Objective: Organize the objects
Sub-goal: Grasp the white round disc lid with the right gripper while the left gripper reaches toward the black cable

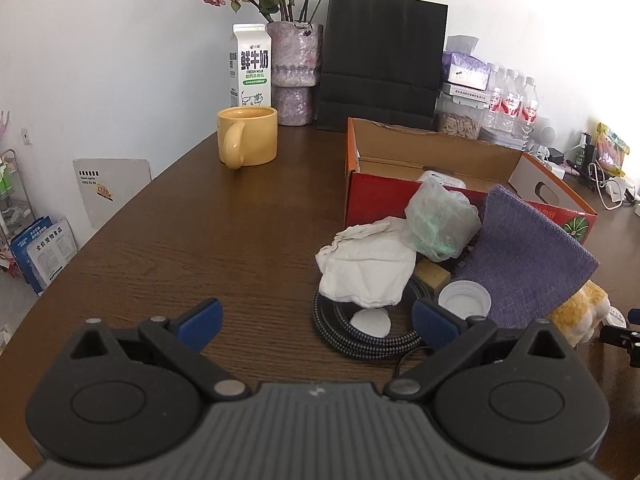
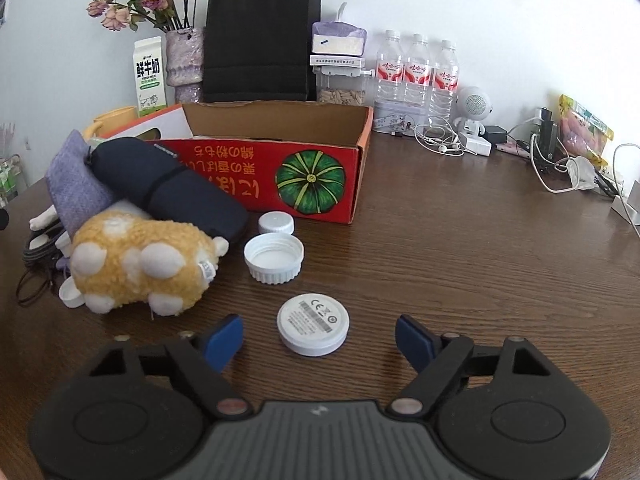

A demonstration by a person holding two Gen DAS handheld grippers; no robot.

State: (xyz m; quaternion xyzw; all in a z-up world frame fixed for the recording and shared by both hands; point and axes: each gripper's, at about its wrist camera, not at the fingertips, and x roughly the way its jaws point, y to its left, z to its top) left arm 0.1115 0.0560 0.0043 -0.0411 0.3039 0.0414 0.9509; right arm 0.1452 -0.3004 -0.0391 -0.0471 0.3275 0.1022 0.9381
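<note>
White round puck [image 2: 313, 324] on table [image 2: 460, 240], between spread jaws of right gripper [image 2: 319, 334], untouched; left gripper [image 1: 316, 322] jaws spread, empty.

- A lived-in home room: a dark wooden desk [image 1: 168, 248] stands against a plain white wall.
- A vase of dried roses [image 1: 295, 72], a milk carton [image 1: 250, 66] and a yellow mug [image 1: 248, 140] sit at the back.
- 3 water bottles [image 2: 416, 72], a tissue pack [image 2: 339, 40], a black paper bag [image 2: 260, 40] and tangled earphones [image 2: 440, 142] line the wall.
- A plush toy [image 2: 140, 264] lies beside a red pumpkin-printed cardboard box [image 2: 280, 184].
</note>
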